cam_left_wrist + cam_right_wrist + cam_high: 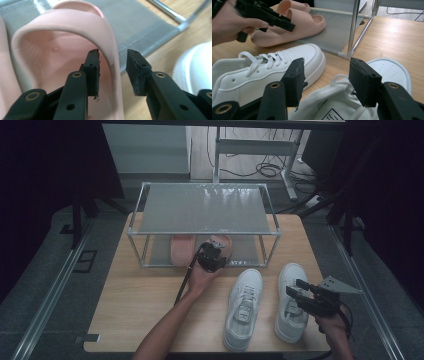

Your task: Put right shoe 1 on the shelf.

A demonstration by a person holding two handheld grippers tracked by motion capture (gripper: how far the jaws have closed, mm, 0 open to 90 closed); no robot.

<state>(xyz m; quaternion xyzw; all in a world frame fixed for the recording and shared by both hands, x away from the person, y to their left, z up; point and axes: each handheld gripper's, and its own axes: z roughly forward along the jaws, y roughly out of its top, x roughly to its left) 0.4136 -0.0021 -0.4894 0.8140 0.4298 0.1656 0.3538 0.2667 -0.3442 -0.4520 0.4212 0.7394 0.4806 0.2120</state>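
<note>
Left gripper view: we straddle the pink foam slipper's [62, 50] smooth, rounded strap with released left tongs [113, 72], its length running into the rack [140, 27]; our right tongs [325, 82] gape too.

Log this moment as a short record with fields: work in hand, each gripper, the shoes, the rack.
work in hand: pink slippers going onto the rack's lower shelf
left gripper: open, jaws either side of the slipper's strap edge, pads not pressing
right gripper: open, above the right sneaker
left sneaker: on the table, untouched
rack: top shelf bare, both slippers below
</note>
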